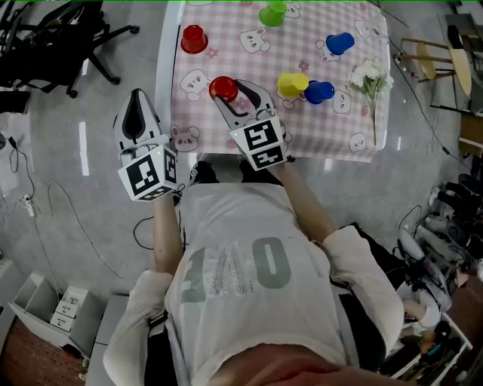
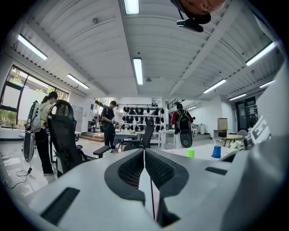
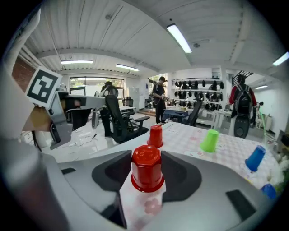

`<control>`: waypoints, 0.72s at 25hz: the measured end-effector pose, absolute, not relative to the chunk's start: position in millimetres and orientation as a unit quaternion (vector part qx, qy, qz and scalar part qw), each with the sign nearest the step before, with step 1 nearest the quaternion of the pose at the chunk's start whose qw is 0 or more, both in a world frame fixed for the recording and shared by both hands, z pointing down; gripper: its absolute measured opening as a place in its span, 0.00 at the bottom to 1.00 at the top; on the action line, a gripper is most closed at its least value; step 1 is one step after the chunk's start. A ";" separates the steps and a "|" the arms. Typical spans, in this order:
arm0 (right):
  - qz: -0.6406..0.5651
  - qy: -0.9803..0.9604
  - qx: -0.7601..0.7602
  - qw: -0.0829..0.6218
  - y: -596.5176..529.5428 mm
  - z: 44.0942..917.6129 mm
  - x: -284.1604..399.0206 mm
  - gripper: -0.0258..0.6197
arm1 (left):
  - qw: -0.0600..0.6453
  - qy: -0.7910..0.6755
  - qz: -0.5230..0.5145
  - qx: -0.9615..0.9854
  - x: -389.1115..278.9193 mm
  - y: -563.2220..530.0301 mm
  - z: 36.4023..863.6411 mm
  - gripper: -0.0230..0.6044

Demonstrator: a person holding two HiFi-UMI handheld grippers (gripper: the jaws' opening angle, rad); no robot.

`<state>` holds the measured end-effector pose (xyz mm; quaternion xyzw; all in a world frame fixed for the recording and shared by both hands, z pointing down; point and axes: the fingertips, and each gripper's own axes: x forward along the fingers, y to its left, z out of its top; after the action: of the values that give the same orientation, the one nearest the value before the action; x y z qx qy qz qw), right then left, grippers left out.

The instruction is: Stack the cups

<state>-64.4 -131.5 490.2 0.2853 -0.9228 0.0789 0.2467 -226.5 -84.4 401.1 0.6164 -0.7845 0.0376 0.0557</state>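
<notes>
An upside-down red cup (image 1: 223, 88) (image 3: 147, 171) stands near the front edge of the pink checked table (image 1: 332, 128). My right gripper (image 1: 229, 84) (image 3: 146, 158) has its pads against both sides of the cup, which still rests on the cloth. A second red cup (image 1: 194, 38) (image 3: 155, 136) stands further back on the left, and a green cup (image 1: 273, 13) (image 3: 209, 140) at the far edge. A yellow cup (image 1: 292, 84) touches a blue cup (image 1: 319, 92); another blue cup (image 1: 339, 43) lies behind them. My left gripper (image 1: 136, 98) (image 2: 144, 153) hangs shut and empty, left of the table over the floor.
A bunch of white flowers (image 1: 368, 75) lies at the table's right side. A black office chair (image 1: 68, 38) stands on the floor at far left, with cables (image 1: 45, 203) below it. Several people and desks show far off in both gripper views.
</notes>
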 end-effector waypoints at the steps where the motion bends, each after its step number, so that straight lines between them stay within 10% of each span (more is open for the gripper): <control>1: 0.078 -0.916 0.312 0.241 -141.6 487.4 -55.8 0.37 | 0.056 -0.783 0.038 0.618 -225.0 -86.4 401.3 0.08; 18: 0.116 -0.848 0.465 0.227 -202.1 507.1 24.7 0.37 | 0.055 -0.761 0.047 0.645 -201.4 -107.7 402.0 0.08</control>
<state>24.7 -202.1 507.1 0.4649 -0.8477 0.1160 0.2275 -201.4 -107.7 402.0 0.6449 -0.7609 0.0469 0.0549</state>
